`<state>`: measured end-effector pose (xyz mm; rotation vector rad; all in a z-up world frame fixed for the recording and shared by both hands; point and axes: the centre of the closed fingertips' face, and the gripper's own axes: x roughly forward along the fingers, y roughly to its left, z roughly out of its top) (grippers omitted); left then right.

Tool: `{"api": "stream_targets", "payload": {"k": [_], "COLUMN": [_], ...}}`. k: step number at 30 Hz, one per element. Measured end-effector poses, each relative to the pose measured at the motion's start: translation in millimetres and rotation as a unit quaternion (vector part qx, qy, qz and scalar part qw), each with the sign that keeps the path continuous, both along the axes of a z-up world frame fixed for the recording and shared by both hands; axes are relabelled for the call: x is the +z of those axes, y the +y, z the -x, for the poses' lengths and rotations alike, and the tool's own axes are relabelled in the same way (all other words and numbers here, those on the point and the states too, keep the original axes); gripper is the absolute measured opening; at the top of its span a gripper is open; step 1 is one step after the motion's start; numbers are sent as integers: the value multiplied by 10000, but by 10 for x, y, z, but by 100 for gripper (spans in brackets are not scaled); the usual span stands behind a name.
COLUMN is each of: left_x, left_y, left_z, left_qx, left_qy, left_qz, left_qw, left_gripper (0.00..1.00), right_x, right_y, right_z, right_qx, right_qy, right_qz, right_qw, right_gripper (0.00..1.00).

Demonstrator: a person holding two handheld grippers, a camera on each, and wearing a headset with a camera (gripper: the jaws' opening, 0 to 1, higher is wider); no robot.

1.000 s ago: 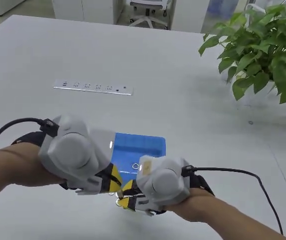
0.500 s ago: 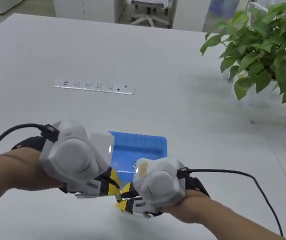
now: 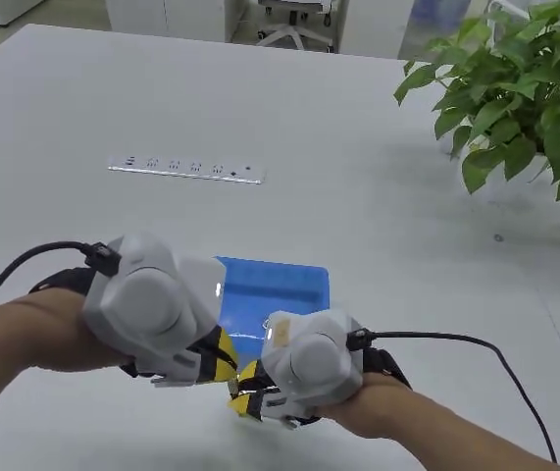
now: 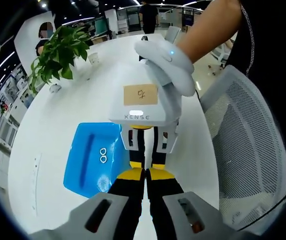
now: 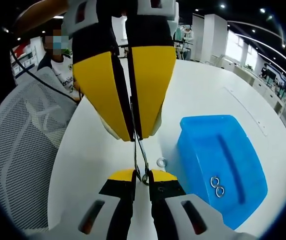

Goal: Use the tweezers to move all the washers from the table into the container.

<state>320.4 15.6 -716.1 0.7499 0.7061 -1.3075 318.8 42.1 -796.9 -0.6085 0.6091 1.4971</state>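
A blue container (image 3: 280,283) lies on the white table, just beyond both grippers. It holds two washers (image 4: 103,155), also seen in the right gripper view (image 5: 217,186). One more washer (image 5: 161,162) lies on the table beside the container. My left gripper (image 4: 144,173) and right gripper (image 5: 143,176) point at each other, tip to tip, near the table's front edge. Thin metal tweezers (image 5: 138,155) run from the left gripper's yellow fingers (image 5: 102,85) down into the right gripper's jaws. Both grippers are shut on the tweezers. In the head view the left gripper (image 3: 225,359) is on the left and the right gripper (image 3: 244,385) beside it.
A white power strip (image 3: 183,169) lies further back on the table. A potted plant (image 3: 520,93) stands at the far right. A white mesh chair (image 4: 248,150) stands behind the front edge. Cables trail from both grippers.
The right gripper has slid a little toward the left gripper and now covers the washer seen in the container a second ago. The tips stay together.
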Motion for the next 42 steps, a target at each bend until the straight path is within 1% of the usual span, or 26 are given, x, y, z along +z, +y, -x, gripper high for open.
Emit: {"api": "stream_targets", "payload": {"k": [2, 5, 10, 16, 24, 29, 38, 42], "left_x": [-2, -4, -7, -6, 0, 39, 192, 265], "left_y": [-2, -12, -21, -26, -26, -33, -67, -88], "left_z": [-20, -22, -24, -22, -5, 5, 27, 28], "left_qx": [51, 65, 83, 81, 41, 40, 23, 29], "left_qy": [51, 87, 115, 104, 78, 59, -20, -102], "left_qz": [29, 67, 93, 96, 58, 53, 95, 126], "left_qw": [10000, 9999, 9999, 9999, 9999, 10000, 9999, 9999], "left_gripper": [5, 5, 5, 5, 5, 5, 6, 6], "right_x": [1, -7, -9, -9, -4, 34, 188, 259], "right_y": [2, 1, -2, -5, -8, -14, -47, -68], "right_z": [-5, -3, 1, -1, 7, 14, 30, 13], "right_qx": [-20, -57, -102, -124, -146, -148, -27, -2], "right_qy": [25, 82, 148, 172, 162, 180, 47, -15], "right_qz": [3, 12, 27, 69, 46, -10, 14, 21], "right_qw": [10000, 9999, 9998, 9998, 9998, 9997, 10000, 10000], "right_gripper": [12, 11, 10, 9, 9, 9, 9, 9]}}
